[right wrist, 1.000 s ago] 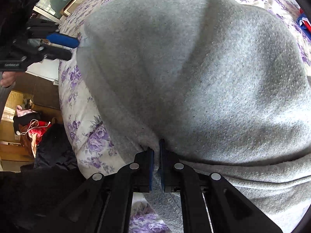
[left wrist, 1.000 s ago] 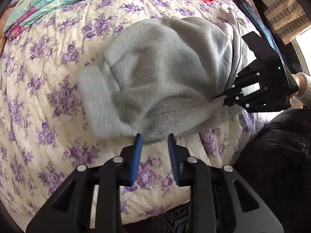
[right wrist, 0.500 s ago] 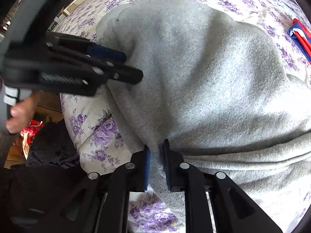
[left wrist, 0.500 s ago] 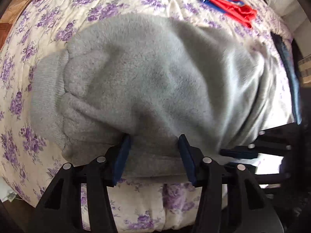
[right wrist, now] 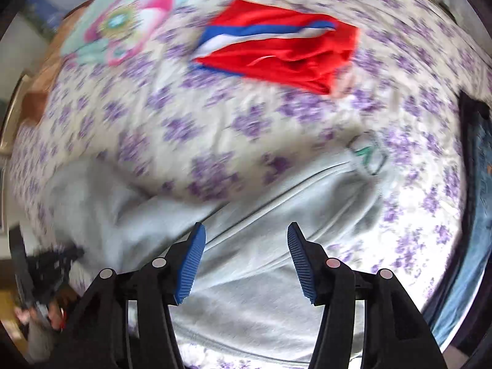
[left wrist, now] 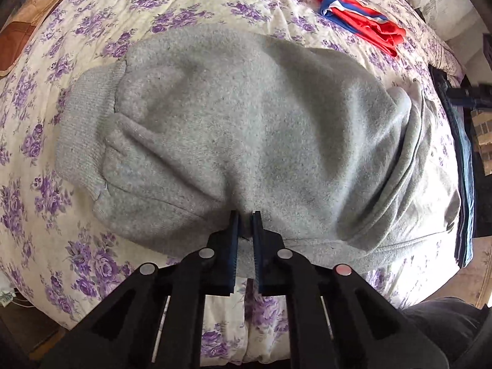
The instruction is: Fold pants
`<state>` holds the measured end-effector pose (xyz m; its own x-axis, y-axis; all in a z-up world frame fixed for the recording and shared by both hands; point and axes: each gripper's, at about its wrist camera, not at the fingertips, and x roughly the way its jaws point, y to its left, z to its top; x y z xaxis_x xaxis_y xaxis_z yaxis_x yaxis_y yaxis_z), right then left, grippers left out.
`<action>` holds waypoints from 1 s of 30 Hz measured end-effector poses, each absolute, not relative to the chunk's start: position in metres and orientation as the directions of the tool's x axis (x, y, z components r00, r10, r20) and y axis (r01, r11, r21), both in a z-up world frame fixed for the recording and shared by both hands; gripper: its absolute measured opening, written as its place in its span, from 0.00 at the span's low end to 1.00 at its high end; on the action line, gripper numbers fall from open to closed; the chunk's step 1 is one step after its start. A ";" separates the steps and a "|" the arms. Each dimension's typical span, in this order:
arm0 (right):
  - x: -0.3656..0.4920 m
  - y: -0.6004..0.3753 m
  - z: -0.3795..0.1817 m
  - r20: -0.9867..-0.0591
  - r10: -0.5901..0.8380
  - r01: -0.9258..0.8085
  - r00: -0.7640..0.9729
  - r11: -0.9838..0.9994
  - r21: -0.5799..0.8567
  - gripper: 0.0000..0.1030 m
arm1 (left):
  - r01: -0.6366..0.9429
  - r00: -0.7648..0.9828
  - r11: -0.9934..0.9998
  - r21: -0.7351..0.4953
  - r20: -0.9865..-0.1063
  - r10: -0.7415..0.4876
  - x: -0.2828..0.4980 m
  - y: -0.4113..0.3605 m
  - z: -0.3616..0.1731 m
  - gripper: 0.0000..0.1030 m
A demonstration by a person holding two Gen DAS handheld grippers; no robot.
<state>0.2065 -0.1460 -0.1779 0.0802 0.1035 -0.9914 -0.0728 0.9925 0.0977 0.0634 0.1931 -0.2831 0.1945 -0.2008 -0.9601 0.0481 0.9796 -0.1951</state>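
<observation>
A: What's different from a second ago?

B: The two hands have swapped jobs. A second ago the right gripper [right wrist: 244, 256] was pinched on the near edge of the grey pants [left wrist: 246, 129] while the left gripper [left wrist: 245, 230] hung open above the bed [left wrist: 92, 24]. Now the left one has come down onto that near edge and is closing on a pleat of the cloth, and the right one has let go.

A: So where are the pants?

B: Lying in the middle of the flowered bed, already doubled into a thick bundle, ribbed cuff out to the left, loose folds and the waistband trailing to the right. A red and blue garment [left wrist: 359, 27] lies well apart, further up the bed.

A: What does the swap mean for the fold?

B: I'd say the left hand is taking over as the anchor, which frees the right hand to go for another part, probably the waist end, where its view shows pale cloth with a small logo.

A: And the fingers exactly?

B: The left pair is down to a narrow slit with grey cloth caught between the blue pads [left wrist: 234, 240]. The right pair is spreading, about half open, with nothing between; the pants only lie below it. That view is blurred.
</observation>
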 end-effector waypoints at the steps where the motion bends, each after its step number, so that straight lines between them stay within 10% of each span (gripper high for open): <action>1: 0.224 -0.160 -0.185 -0.994 0.093 -0.011 0.053 0.996 0.093 0.54 | 0.039 0.189 0.979 -0.201 -0.960 -0.204 0.064 0.194 -0.287 0.08; 13: 0.303 -0.185 -0.279 -0.961 -0.137 0.173 -0.239 0.968 -0.181 0.54 | -0.031 0.182 0.945 -0.325 -0.932 -0.314 0.067 0.213 -0.295 0.07; 16: 0.295 -0.183 -0.284 -0.960 -0.164 0.155 -0.227 0.967 -0.202 0.12 | -0.031 0.175 0.941 -0.337 -0.929 -0.327 0.069 0.214 -0.297 0.07; 30: 0.097 -0.294 -0.125 -0.967 0.124 0.275 0.221 0.944 0.184 0.06 | 0.049 0.129 0.952 -0.303 -0.943 -0.307 0.077 0.211 -0.295 0.07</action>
